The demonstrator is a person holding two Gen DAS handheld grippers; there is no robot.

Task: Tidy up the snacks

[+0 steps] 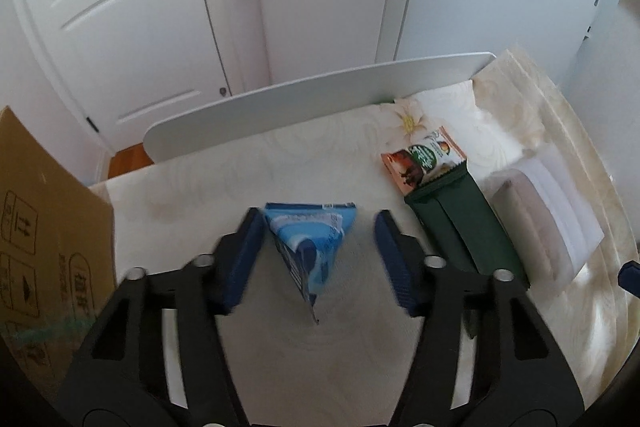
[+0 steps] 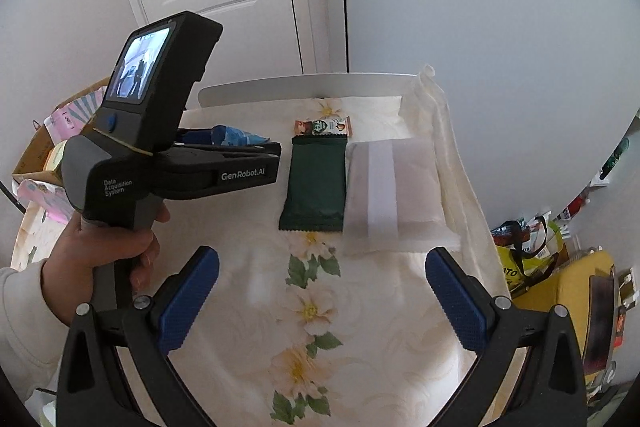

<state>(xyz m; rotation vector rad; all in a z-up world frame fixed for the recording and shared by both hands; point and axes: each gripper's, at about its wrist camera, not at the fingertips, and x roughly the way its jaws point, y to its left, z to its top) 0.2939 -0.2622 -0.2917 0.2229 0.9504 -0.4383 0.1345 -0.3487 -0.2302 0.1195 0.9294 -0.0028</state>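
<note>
The left gripper (image 1: 318, 259) sits around the blue pack (image 1: 310, 247) on the table (image 1: 280, 367). One pad is just beside the pack and the other is apart, so it is not squeezing. The right gripper (image 2: 322, 301) is wide open with nothing in it. Past it lie a green pack (image 2: 316, 185), a white pack (image 2: 394, 195) and a small bar (image 2: 322, 127).

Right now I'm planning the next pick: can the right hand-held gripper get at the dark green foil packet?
Probably yes: the right hand-held gripper is open, with bare floral cloth between it and the dark green foil packet.
</note>
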